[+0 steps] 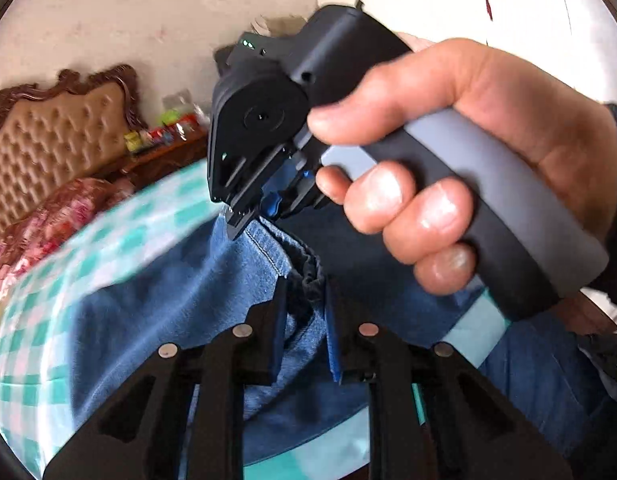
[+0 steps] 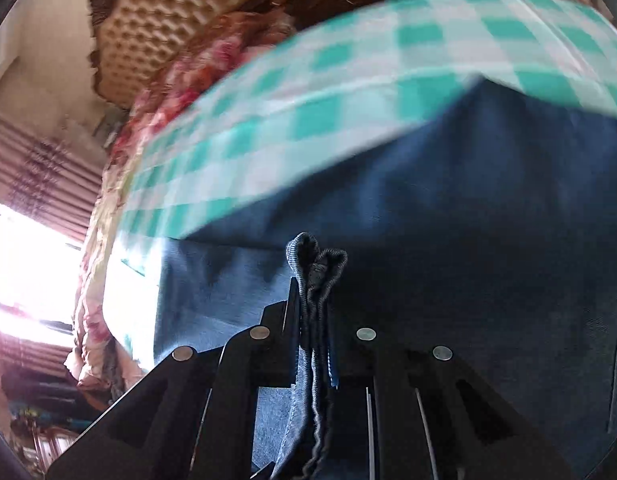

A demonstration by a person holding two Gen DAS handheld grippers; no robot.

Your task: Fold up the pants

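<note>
- Blue denim pants (image 2: pixel 448 200) lie spread over the bed (image 2: pixel 348 92), bunched edges pinched by both tools.
- Left hand-held gripper (image 1: pixel 306 300) is clamped on dark gathered fabric; the right hand-held gripper (image 2: pixel 314 292) squeezes a folded hem.
- A hand (image 1: pixel 468 152) grips the right one's handle.
- Teal checked sheet beyond, tufted headboard (image 1: pixel 56 132) at the back.

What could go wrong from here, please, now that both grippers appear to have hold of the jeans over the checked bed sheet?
1. The right gripper pinches only a narrow bunched edge of the jeans; it might slip out when pulled.
2. The left gripper also clamps a small gathered fold, close beside the right one, so the fabric may sag unevenly and fold crooked.
3. Lifted denim could drag the checked sheet into wrinkles.
</note>
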